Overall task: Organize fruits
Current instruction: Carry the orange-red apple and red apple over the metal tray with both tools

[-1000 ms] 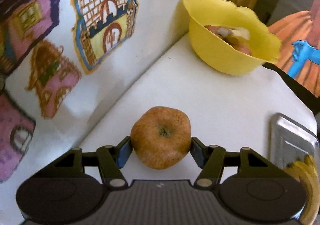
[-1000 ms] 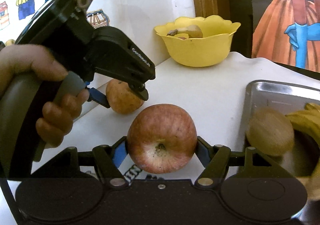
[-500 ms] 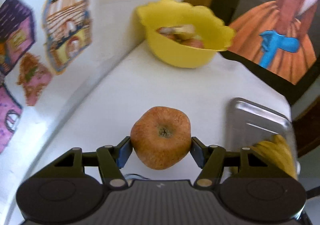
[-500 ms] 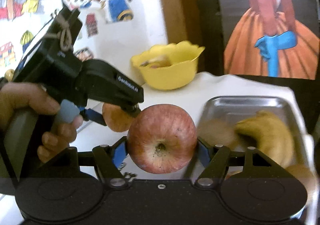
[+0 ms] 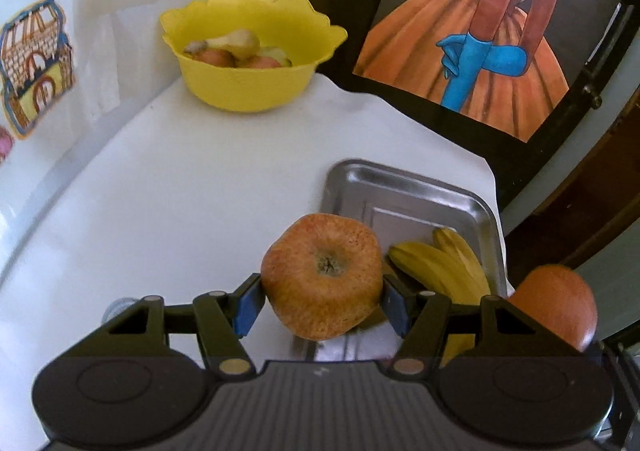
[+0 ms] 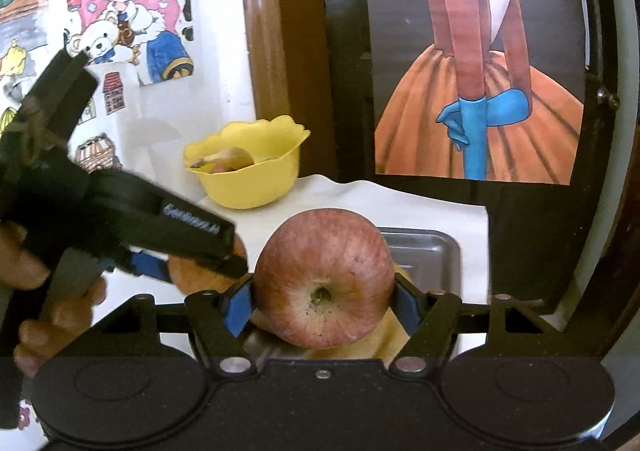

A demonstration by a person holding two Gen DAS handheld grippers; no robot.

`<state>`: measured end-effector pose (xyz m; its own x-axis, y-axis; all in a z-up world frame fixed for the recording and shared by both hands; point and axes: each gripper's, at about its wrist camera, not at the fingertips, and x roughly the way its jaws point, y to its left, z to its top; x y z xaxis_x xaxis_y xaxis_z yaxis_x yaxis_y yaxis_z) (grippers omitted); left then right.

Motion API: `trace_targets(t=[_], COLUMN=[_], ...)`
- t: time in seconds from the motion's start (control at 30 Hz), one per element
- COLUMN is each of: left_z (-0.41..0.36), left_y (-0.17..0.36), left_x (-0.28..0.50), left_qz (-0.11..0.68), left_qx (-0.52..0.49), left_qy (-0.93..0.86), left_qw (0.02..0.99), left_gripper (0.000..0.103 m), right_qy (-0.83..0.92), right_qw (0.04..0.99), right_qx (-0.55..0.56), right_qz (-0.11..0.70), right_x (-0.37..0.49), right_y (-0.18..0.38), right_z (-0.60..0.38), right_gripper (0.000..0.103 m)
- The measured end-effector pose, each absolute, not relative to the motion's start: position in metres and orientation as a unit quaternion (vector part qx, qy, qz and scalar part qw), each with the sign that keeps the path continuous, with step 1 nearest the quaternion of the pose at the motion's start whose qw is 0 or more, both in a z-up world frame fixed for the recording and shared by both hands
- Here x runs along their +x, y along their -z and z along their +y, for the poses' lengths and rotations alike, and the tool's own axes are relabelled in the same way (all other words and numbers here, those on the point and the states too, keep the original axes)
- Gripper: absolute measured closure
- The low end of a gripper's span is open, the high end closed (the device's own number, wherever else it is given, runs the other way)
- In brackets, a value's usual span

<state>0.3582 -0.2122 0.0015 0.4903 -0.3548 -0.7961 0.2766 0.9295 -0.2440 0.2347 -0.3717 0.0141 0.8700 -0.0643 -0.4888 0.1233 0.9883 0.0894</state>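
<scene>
- Now the left gripper [image 5: 322, 301] clamps a yellowish-orange apple [image 5: 322, 277] between its blue pads, held above the white table [image 5: 168, 203] at the near edge of a metal tray [image 5: 404, 191].
- Bananas [image 5: 438, 269] lie in that tray.
- Just beside it, the right gripper [image 6: 322, 301] grips a red apple [image 6: 323, 277], also over the tray.
- A yellow bowl [image 5: 244, 87] of fruit stands farther back by the wall.

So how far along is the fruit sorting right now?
Partly done: bananas lie in the tray and some fruit sits in the bowl. In hand: the left tool grips an orange apple, the right tool a red apple. Both remain to be placed.
</scene>
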Motion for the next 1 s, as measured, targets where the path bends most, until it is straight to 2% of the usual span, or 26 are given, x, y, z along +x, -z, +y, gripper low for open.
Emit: trace_targets(t=[1.0], left_z=[-0.220], left_y=[0.028], left_x=[0.320], left_qz=[0.478], left_qx=[-0.002], left_qy=[0.207], left_qw=[0.854], left_gripper=[0.036], right_qy=[-0.002], right_qw=[0.967], right_qx=[0.061], right_qz=[0.249], right_x=[0.261], right_y=[-0.003], right_z=[-0.407], right_gripper=[0.032])
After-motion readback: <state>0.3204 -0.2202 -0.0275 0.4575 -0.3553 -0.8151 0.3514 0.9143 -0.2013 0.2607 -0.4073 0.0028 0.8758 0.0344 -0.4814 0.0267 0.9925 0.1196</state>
